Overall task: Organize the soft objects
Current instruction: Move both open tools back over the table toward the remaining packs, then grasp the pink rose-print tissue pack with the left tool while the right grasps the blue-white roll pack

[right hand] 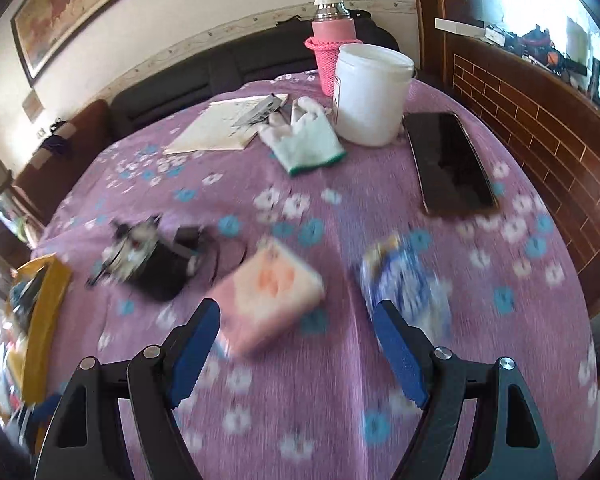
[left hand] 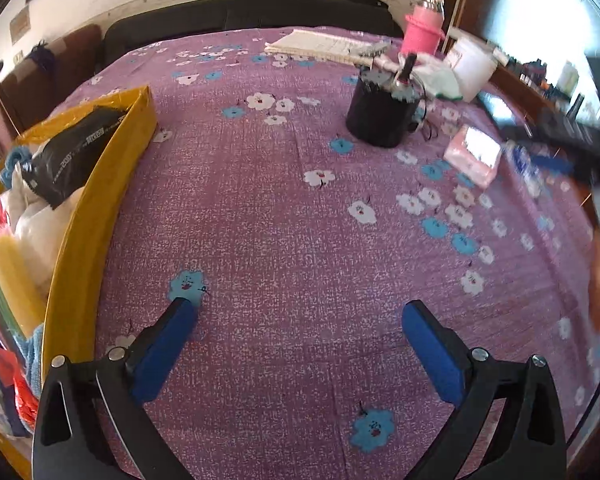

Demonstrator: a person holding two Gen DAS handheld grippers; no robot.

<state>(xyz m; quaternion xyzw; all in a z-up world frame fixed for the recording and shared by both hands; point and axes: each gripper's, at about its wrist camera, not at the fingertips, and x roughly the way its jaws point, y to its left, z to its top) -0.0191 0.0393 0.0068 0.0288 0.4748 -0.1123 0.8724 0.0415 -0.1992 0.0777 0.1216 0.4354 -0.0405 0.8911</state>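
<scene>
A pink tissue pack lies on the purple flowered cloth just ahead of my right gripper, which is open and empty above the cloth. A blue and white soft pack lies to its right. A white glove lies farther back. My left gripper is open and empty over bare cloth. The yellow box at its left holds several soft items, with a black pack on top. The pink pack also shows in the left wrist view.
A black pot with tools stands mid-table, also in the right wrist view. A white bucket, a pink flask, a phone and a notebook are at the back. A dark sofa lies beyond the table.
</scene>
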